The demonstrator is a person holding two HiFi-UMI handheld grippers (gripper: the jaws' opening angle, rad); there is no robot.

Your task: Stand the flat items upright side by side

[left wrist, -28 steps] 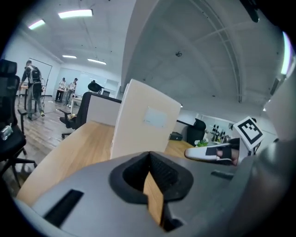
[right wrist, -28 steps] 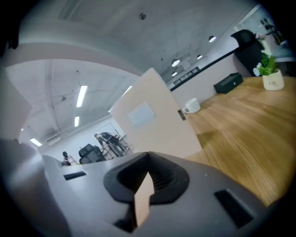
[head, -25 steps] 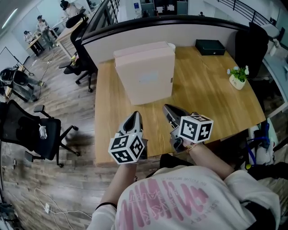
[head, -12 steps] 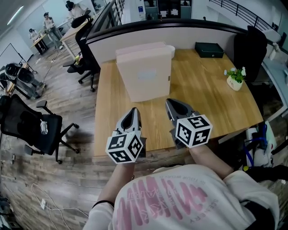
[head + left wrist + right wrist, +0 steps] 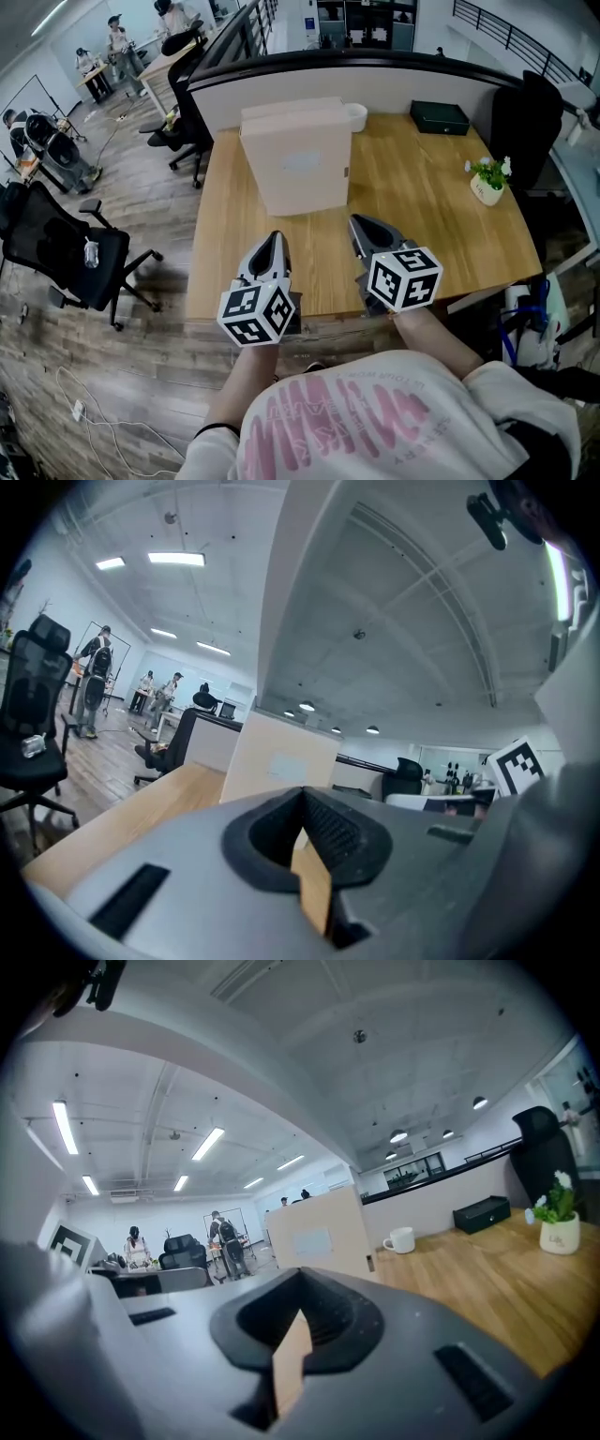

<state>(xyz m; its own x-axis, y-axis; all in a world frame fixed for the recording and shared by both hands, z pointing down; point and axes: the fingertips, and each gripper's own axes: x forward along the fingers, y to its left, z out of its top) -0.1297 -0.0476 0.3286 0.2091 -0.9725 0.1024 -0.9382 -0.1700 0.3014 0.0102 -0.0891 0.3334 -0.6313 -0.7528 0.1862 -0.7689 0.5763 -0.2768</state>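
Observation:
Two pale pink flat boxes point(image 5: 298, 159) stand upright against each other at the back middle of the wooden desk point(image 5: 422, 206). In the left gripper view the front box point(image 5: 281, 766) rises straight ahead, well beyond the jaws. My left gripper point(image 5: 273, 242) hovers near the desk's front edge, shut with nothing in it, and points at the boxes. My right gripper point(image 5: 358, 225) is level with it to the right, also shut and empty. In the right gripper view the boxes point(image 5: 319, 1238) stand ahead, a little left of centre.
A white mug point(image 5: 355, 116) sits just right of the boxes by the partition. A black case point(image 5: 439, 117) lies at the back right, and a small potted plant point(image 5: 487, 181) stands near the right edge. A black office chair point(image 5: 66, 258) is on the floor to the left.
The head view has shifted slightly. Both grippers stay shut and hover near the front edge, and the boxes have not moved.

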